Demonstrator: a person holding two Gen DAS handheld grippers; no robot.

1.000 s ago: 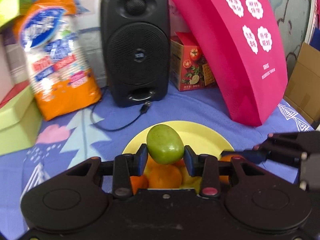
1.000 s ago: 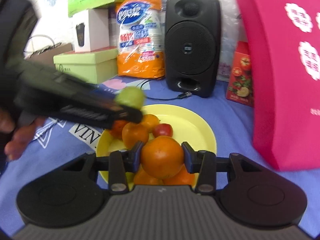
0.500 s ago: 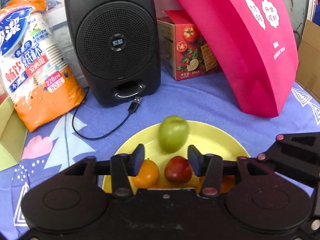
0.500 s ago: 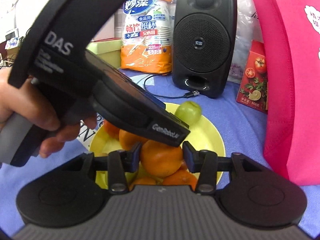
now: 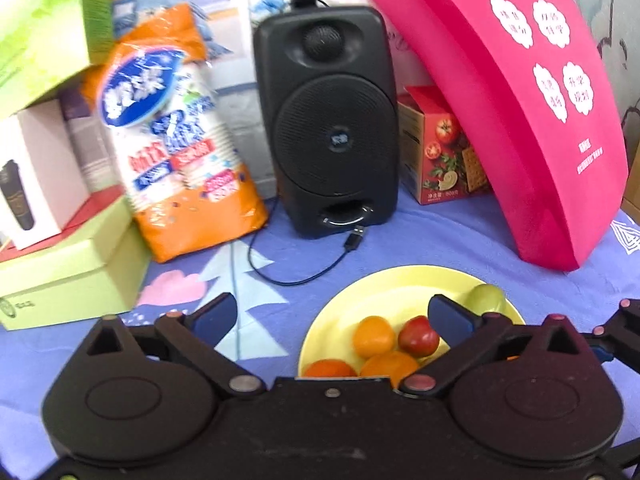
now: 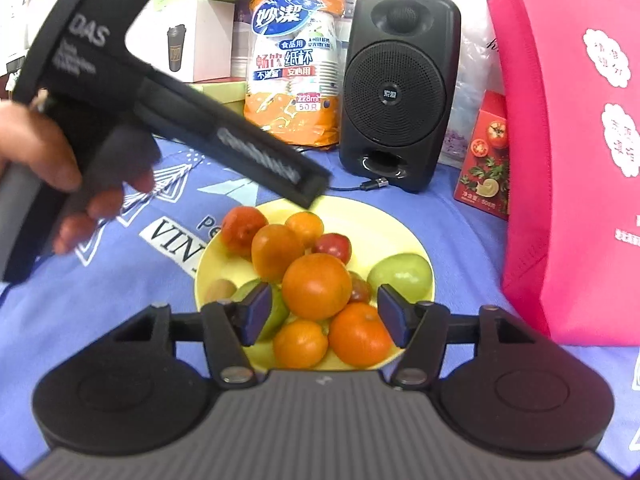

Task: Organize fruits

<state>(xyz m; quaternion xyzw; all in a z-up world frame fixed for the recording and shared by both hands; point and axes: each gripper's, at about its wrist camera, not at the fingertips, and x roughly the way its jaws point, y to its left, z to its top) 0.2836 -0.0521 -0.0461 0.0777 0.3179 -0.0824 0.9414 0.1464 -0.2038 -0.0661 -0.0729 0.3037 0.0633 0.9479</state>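
Over the yellow plate [image 6: 416, 248], your right gripper [image 6: 324, 312] sits spread around the top orange [image 6: 318, 286] without touching; your left gripper [image 5: 332, 314] gapes wide, empty, green fruit [image 5: 484, 298] at the plate's far rim.

A black speaker [image 5: 332, 120] stands upright at the far centre of the bench, whose blue patterned cloth [image 5: 440, 236] carries a loose black cable [image 5: 296, 268] lying just in front of the speaker. To its left an orange pack of paper cups [image 5: 176, 140] leans against stacked green boxes [image 5: 68, 268] and a white box [image 5: 32, 176]. To its right a red cracker box [image 5: 440, 148] sits partly behind a leaning pink bag [image 5: 532, 112].
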